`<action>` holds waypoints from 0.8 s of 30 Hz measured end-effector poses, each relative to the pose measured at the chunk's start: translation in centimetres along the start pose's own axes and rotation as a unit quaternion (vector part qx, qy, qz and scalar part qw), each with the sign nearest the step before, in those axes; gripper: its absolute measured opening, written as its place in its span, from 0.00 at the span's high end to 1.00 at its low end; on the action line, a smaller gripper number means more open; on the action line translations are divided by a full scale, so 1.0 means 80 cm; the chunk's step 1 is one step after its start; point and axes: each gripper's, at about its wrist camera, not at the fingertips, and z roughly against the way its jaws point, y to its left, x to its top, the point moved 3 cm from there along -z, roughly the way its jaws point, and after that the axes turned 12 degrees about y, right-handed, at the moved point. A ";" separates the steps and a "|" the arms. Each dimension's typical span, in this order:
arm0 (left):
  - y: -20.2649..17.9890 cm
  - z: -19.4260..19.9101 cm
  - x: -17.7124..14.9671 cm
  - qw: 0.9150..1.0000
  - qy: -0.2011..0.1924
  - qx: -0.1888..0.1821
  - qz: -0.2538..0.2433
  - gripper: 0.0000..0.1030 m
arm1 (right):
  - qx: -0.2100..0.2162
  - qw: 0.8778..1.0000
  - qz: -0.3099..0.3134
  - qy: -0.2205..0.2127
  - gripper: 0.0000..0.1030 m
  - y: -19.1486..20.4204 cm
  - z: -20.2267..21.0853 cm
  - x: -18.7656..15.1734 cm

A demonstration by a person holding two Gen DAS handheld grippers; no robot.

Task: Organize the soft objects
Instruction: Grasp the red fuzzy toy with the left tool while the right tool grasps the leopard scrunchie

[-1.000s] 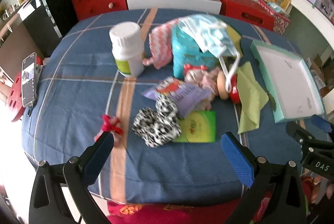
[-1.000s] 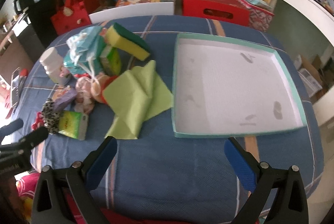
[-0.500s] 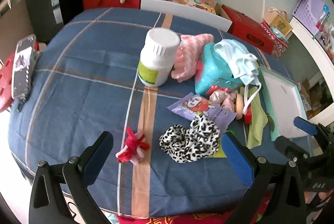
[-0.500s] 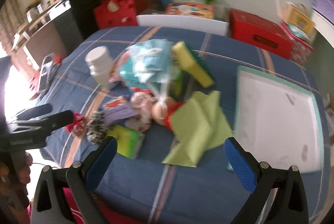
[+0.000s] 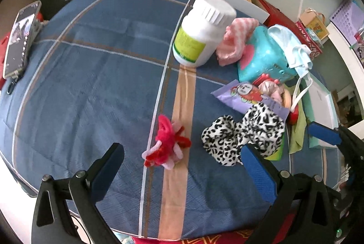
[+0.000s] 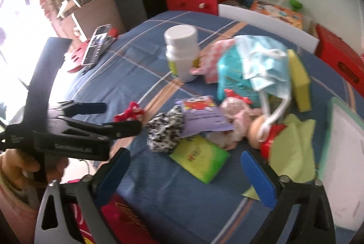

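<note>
A red and pink pipe-cleaner tangle (image 5: 167, 146) lies on the blue checked cloth, just ahead of my open, empty left gripper (image 5: 182, 166). A leopard-print scrunchie (image 5: 243, 137) lies to its right. Beyond are a pink striped cloth (image 5: 236, 39), a blue face mask (image 5: 291, 48) draped over a teal pouch (image 5: 261, 62), a small doll (image 6: 238, 121) and a green cloth (image 6: 293, 153). My right gripper (image 6: 188, 173) is open and empty above the table's near edge, facing a green tissue pack (image 6: 200, 159). The left gripper also shows in the right wrist view (image 6: 116, 116).
A white pill bottle (image 5: 202, 28) stands mid-table. A purple snack packet (image 5: 245, 94) and a yellow sponge (image 6: 298, 80) lie in the pile. A white tray with a teal rim (image 6: 348, 153) is at the right. A phone (image 5: 20, 34) lies at the left edge.
Both grippers have swung left. The left one has moved closer to the pipe-cleaner tangle, which now lies between its fingers' line. The right one now faces the pile instead of the tray.
</note>
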 end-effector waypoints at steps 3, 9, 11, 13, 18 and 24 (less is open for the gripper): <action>0.002 -0.006 -0.002 1.000 0.004 0.002 -0.011 0.13 | 0.020 1.000 -0.003 0.002 0.25 0.002 -0.010 0.005; 0.004 -0.021 -0.005 1.000 0.011 -0.005 -0.025 0.41 | 0.040 0.999 -0.010 0.011 0.47 0.005 -0.032 0.015; 0.004 -0.026 -0.005 1.000 0.011 0.001 -0.028 0.47 | 0.040 0.999 -0.010 0.016 0.50 0.007 -0.039 0.018; 0.005 -0.030 -0.004 0.999 0.005 0.006 -0.033 0.53 | 0.040 0.999 -0.010 0.020 0.55 0.009 -0.045 0.020; 0.006 -0.038 -0.002 0.999 0.005 0.008 -0.033 0.64 | 0.035 0.999 -0.014 0.027 0.66 0.009 -0.057 0.021; 0.012 -0.046 -0.004 0.999 0.008 0.023 -0.038 0.69 | 0.040 0.999 -0.018 0.030 0.84 0.007 -0.060 0.019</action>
